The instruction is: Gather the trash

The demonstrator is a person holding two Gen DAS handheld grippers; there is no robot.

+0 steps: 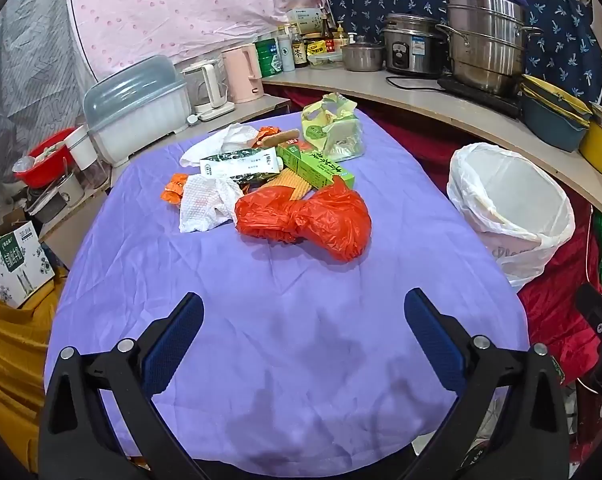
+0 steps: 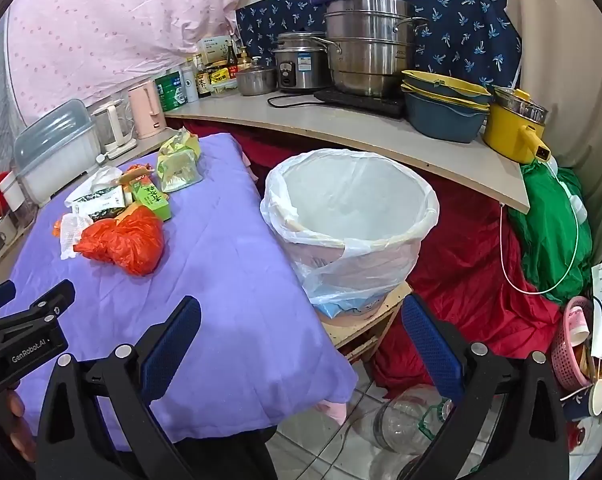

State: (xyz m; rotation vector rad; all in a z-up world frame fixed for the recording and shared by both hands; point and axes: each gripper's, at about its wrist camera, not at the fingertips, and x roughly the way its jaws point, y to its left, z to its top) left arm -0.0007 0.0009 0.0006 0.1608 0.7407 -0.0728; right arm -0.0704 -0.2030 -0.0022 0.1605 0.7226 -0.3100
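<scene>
A pile of trash lies at the far middle of the purple-covered table (image 1: 285, 320): an orange plastic bag (image 1: 313, 220), a white paper towel (image 1: 205, 204), a green carton (image 1: 321, 166), a white-and-green box (image 1: 241, 164), a yellow-green bag (image 1: 333, 128) and orange wrappers (image 1: 173, 190). The orange bag (image 2: 121, 242) and green carton (image 2: 153, 198) also show in the right wrist view. A bin lined with a white bag (image 1: 513, 208) (image 2: 353, 216) stands right of the table. My left gripper (image 1: 303, 340) is open and empty above the near table. My right gripper (image 2: 301, 344) is open and empty over the table's right edge.
A curved counter (image 2: 341, 120) behind holds steel pots (image 2: 365, 44), a rice cooker, bottles, stacked blue-yellow basins (image 2: 445, 104) and a yellow pot (image 2: 513, 128). A dish box (image 1: 137, 108), kettles and a red bowl stand left. Red cloth (image 2: 469, 280), a clear jug (image 2: 405, 420) and a pink basket lie right.
</scene>
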